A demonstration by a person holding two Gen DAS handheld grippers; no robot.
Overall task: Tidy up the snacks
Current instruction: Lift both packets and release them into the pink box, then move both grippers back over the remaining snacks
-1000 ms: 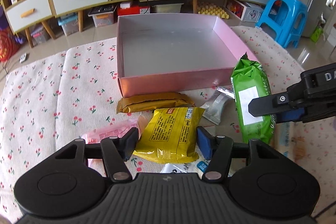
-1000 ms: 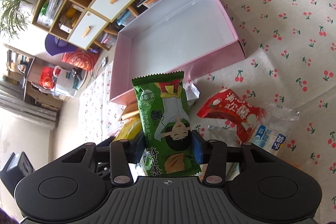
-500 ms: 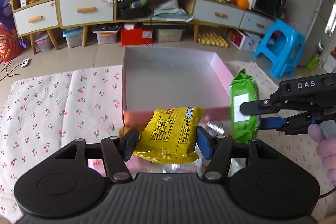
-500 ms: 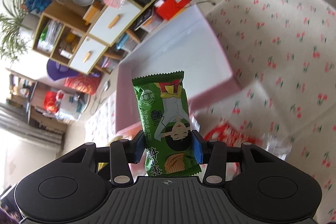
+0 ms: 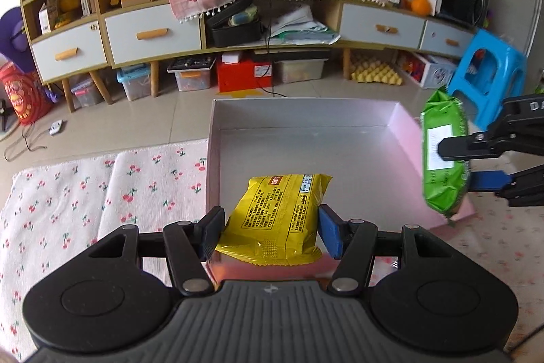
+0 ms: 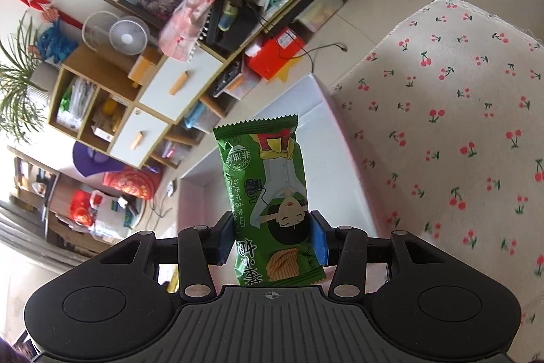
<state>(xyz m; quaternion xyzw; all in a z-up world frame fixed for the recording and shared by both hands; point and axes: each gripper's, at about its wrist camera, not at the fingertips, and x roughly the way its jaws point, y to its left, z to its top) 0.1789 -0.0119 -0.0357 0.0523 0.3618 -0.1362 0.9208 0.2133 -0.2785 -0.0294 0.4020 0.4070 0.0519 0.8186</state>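
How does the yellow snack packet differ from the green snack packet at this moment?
The yellow snack packet is broad and held over the pink box; the green snack packet is long, narrow, at the box's right wall. Each is clamped in one hand-held gripper.

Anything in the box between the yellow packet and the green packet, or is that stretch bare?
Bare: in the left wrist view only empty pink box floor lies between the yellow packet and green packet.

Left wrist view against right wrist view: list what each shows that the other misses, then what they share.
Only the left wrist view shows the left gripper clamping the yellow foil snack packet, plus the blue plastic stool. Only the right wrist view shows the green packet's printed cartoon front and the potted plant. Both show the green crisp packet in the right gripper, and the pink cardboard box.
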